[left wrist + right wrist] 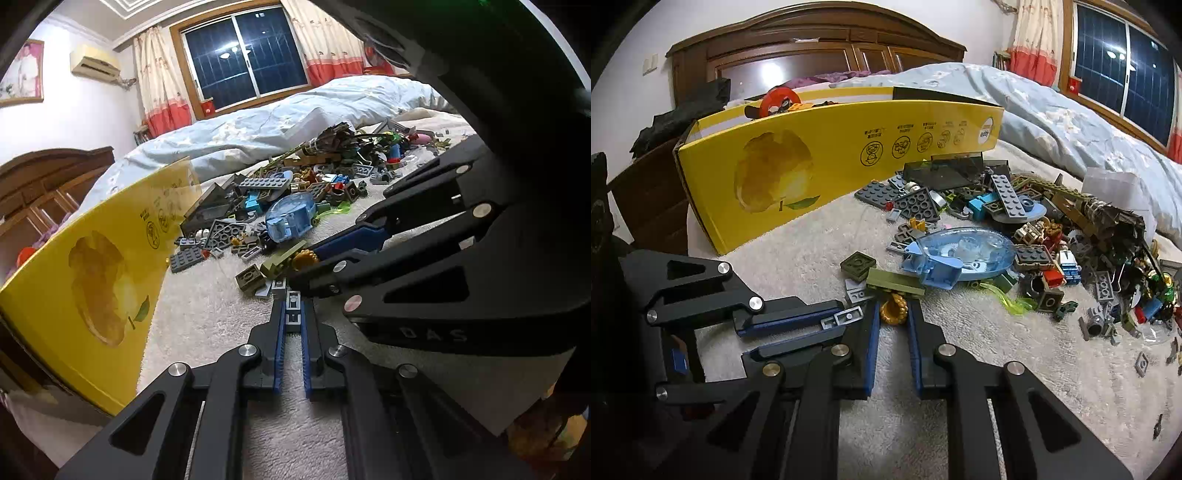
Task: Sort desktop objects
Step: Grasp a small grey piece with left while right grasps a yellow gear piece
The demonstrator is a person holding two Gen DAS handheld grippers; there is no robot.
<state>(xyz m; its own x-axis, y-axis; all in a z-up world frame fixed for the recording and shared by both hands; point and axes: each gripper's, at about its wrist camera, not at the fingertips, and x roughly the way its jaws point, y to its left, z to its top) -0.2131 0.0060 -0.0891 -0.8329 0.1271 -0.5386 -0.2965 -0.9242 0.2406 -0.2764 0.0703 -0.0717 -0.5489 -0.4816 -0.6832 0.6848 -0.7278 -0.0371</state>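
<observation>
— Judging by the heap, how far along is the sorting?

— Barely begun, I'd say. Most bricks [1015, 236] still lie piled on the cream blanket [820, 236], beside the yellow box [812, 162] standing along its far-left edge. A few pieces show over the box's rim.

— And the grippers?

— The left gripper [293, 301] has its jaws narrow, pinching a small grey plate [846, 316] at the heap's near edge. The right gripper [893, 314] has its jaws set narrowly around a gold piece [894, 309]; I cannot tell whether they grip it yet.

— What's left?

— Nearly everything: the blue dome [964, 251], the grey plates, the tangle at the right.
</observation>
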